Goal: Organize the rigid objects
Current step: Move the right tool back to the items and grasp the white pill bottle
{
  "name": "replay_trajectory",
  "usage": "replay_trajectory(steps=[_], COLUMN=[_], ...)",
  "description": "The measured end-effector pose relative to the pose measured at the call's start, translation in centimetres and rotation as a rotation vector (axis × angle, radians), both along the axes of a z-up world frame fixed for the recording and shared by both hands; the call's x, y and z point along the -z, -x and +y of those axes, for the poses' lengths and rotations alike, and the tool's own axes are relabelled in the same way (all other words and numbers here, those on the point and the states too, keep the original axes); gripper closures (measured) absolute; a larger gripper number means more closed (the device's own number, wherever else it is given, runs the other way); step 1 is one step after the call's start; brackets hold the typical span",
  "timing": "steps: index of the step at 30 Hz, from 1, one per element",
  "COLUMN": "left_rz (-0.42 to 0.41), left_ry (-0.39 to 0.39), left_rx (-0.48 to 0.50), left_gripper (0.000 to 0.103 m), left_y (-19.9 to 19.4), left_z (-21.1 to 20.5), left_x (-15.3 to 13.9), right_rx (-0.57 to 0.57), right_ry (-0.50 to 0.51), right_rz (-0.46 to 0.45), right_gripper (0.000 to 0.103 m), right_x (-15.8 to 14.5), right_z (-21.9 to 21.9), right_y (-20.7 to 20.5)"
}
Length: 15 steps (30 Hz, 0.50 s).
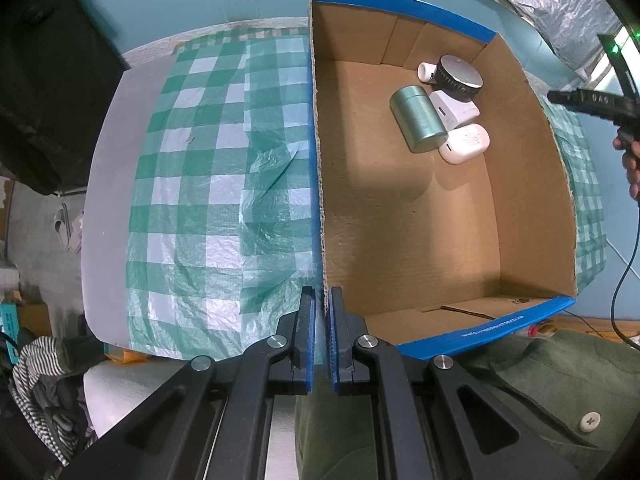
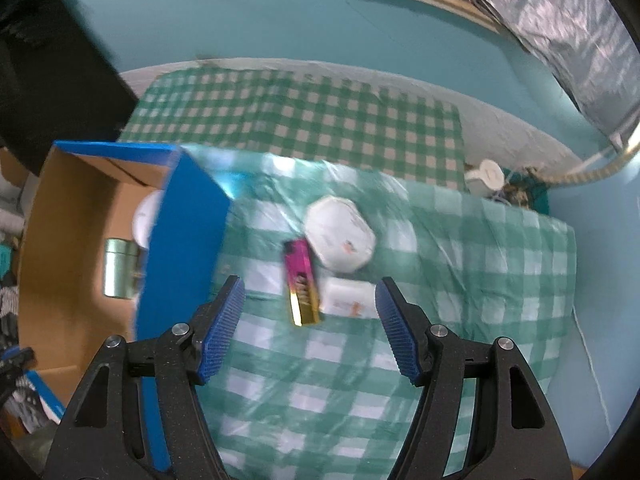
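A cardboard box [image 1: 520, 184] with blue outer walls stands on a green checked cloth. Inside lie a green tin [image 1: 418, 118], a black round device [image 1: 458, 76], a white block [image 1: 456, 110] and a white case [image 1: 466, 143]. My left gripper [image 1: 322, 300] is shut on the box's left wall near the front corner. My right gripper [image 2: 310, 288] is open above a pink and gold lighter [image 2: 302, 282], a round white case [image 2: 340, 234] and a small white box [image 2: 350, 298] on the cloth. The box [image 2: 180, 248] stands to its left.
The checked cloth [image 1: 200, 184] covers a grey table. A white round object [image 2: 486, 178] sits at the far right edge of the table. A dark shape [image 2: 48, 72] stands at the far left. A teal wall lies behind.
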<state>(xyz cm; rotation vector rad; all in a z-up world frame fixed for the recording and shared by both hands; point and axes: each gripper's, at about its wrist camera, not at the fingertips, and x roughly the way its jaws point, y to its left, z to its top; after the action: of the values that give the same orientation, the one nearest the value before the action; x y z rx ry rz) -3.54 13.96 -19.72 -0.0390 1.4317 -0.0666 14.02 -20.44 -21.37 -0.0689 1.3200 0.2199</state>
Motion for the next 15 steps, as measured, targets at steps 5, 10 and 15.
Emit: replay_trajectory(steps=[5,10,15], left_rz=[0.001,0.001,0.003], left_ry=[-0.002,-0.004,-0.003], left_rx=[0.001,0.001,0.001], left_gripper=[0.097,0.097,0.097], left_y=[0.0,0.0,0.1], left_z=[0.0,0.0,0.1], left_x=[0.0,0.0,0.0], right_rx=[0.059,0.089,0.097], right_ry=[-0.008,-0.019,-0.021], right_rz=[0.037,0.056,0.055], right_gripper=[0.034,0.028,0.028], right_x=[2.4,4.1,5.5], right_z=[-2.5,-3.5,-3.5], right_y=[-0.1,-0.2,-0.3])
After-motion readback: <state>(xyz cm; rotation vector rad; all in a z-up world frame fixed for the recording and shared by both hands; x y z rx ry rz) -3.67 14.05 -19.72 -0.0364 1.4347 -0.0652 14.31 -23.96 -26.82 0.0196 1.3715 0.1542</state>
